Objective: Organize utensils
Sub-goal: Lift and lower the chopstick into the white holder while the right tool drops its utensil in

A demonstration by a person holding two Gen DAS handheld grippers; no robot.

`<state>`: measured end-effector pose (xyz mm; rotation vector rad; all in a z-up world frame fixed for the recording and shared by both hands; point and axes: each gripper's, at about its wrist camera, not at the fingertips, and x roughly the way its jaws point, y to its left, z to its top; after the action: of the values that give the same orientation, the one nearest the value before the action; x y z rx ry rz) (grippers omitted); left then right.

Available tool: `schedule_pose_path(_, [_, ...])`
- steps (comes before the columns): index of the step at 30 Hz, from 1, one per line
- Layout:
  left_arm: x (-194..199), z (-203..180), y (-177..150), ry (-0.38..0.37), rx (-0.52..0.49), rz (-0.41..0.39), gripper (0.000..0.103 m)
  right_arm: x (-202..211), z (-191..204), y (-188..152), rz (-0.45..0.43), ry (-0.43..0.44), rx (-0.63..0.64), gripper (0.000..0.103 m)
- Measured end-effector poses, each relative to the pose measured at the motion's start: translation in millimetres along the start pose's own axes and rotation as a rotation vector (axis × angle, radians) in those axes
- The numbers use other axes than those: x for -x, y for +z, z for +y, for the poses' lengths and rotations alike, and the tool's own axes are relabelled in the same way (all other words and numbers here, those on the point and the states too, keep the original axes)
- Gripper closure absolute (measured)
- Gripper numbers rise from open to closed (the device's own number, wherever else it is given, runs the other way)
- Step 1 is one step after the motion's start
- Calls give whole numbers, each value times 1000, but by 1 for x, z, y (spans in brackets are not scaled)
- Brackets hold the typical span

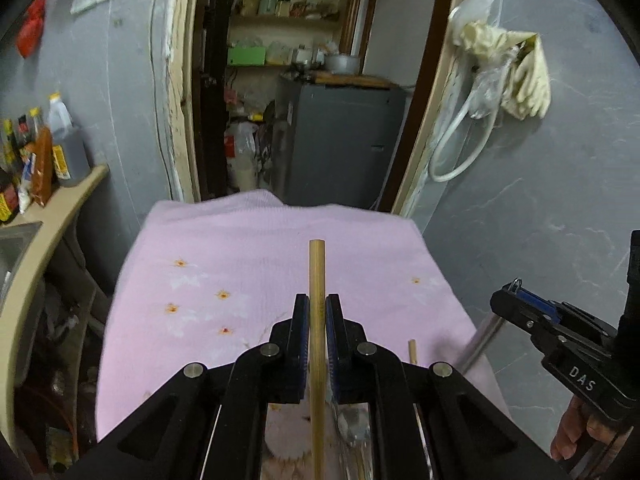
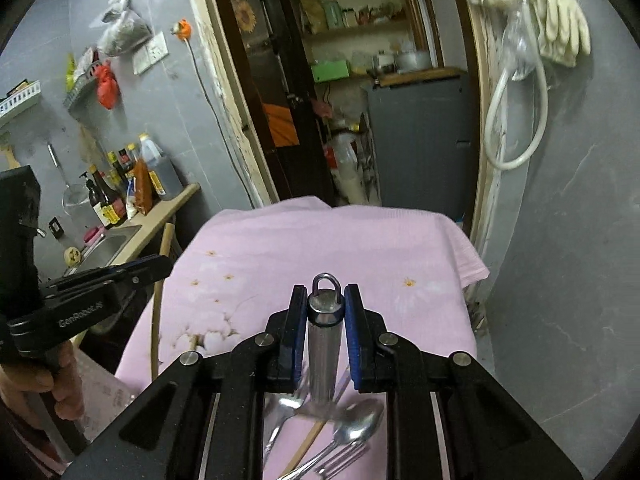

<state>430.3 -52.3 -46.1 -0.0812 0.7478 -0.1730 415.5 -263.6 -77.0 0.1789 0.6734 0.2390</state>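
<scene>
pick-up step: left gripper (image 1: 317, 322) clamps a thin wooden chopstick (image 1: 316, 280), right gripper (image 2: 325, 320) clamps a round steel handle with a hanging loop (image 2: 325, 312); next, likely sorting each with its kind

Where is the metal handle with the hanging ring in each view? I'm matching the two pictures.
Left wrist view: far right, metal handle slanting down from the right tool.
Right wrist view: centre, upright handle clamped between the pads.
Shared landmark: the pink cloth.
</scene>
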Motion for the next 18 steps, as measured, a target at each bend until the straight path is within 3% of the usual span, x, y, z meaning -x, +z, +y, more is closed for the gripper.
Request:
schedule_pose_path(9, [94,20,15,-41,28,-171,95,68,56,20,-120,24,44,87])
schedule_pose_path(18, [197,75,25,-26,110,-393,95,124,141,48,-205,219,102,87])
